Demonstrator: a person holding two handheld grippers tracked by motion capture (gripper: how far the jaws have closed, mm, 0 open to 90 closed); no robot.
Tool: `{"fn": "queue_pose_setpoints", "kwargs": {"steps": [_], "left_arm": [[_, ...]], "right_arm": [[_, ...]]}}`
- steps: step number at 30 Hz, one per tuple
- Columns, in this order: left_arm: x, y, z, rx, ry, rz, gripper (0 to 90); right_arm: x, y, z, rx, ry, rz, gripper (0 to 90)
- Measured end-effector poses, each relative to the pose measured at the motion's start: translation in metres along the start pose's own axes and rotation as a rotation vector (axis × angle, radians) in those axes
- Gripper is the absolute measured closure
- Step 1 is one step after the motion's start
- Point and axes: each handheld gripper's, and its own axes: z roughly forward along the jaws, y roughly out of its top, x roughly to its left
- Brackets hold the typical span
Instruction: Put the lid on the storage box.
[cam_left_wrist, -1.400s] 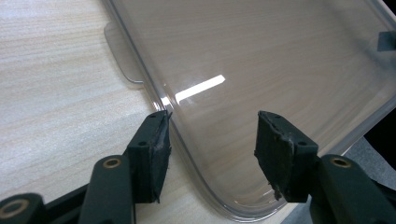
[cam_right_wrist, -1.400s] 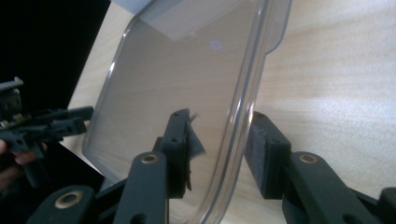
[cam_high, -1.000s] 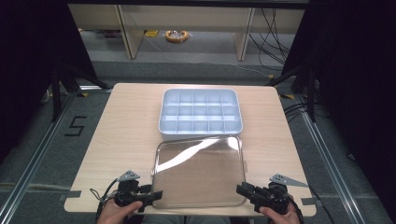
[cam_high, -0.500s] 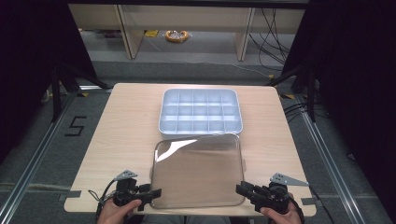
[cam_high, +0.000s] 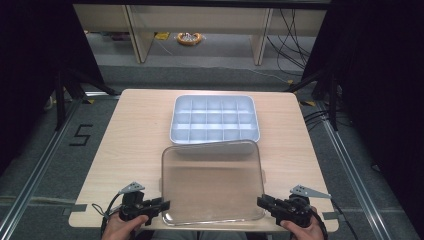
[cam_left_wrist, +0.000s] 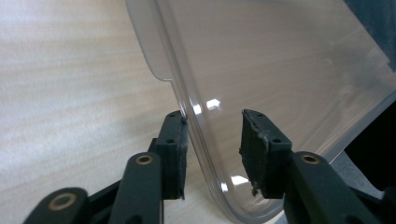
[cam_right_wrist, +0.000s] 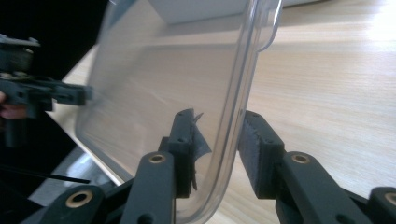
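Note:
A clear plastic lid (cam_high: 212, 182) hangs over the front of the wooden table (cam_high: 135, 130), its far edge reaching over the front rim of a pale blue compartment box (cam_high: 214, 119). My left gripper (cam_high: 162, 206) is shut on the lid's near left corner. Its jaws have just been closing, with the rim (cam_left_wrist: 194, 121) between its pads. My right gripper (cam_high: 261, 201) is shut on the near right corner, and its jaws have also just been closing on the rim (cam_right_wrist: 236, 121). The right gripper view looks through the lid (cam_right_wrist: 163, 84) to the left gripper (cam_right_wrist: 70, 93) at its far side.
The box's several compartments look empty. Both hands sit at the table's front edge. Bare tabletop lies to the left and right of the lid. On the floor are a taped "5" (cam_high: 80, 135), cables (cam_high: 320, 120) at the right and shelf legs behind.
The bright glare on the lid has gone and the lid lies flatter, its far edge now over the box's front rim. The left jaws have closed on the lid's corner.

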Motion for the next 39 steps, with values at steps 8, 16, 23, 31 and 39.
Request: {"fn": "queue_pose_setpoints", "kwargs": {"steps": [8, 16, 23, 31, 39], "left_arm": [[-0.003, 0.001, -0.004, -0.046, 0.005, 0.033, 68.6], [-0.008, 0.002, -0.006, -0.06, 0.034, 0.055, 68.9], [-0.01, 0.004, -0.008, -0.071, 0.051, 0.077, 69.2], [-0.014, 0.011, -0.015, -0.12, 0.053, 0.084, 69.1], [-0.015, 0.026, -0.015, -0.141, 0.069, 0.104, 69.0]], "right_arm": [[0.008, -0.001, 0.003, 0.067, -0.103, -0.036, 67.8], [0.014, 0.0, 0.007, 0.099, -0.213, -0.141, 68.1], [0.014, 0.002, 0.006, 0.065, -0.193, -0.132, 71.7], [0.015, 0.008, 0.001, -0.008, -0.176, -0.115, 73.4], [0.014, 0.022, 0.002, -0.042, -0.176, -0.119, 73.5]]}}
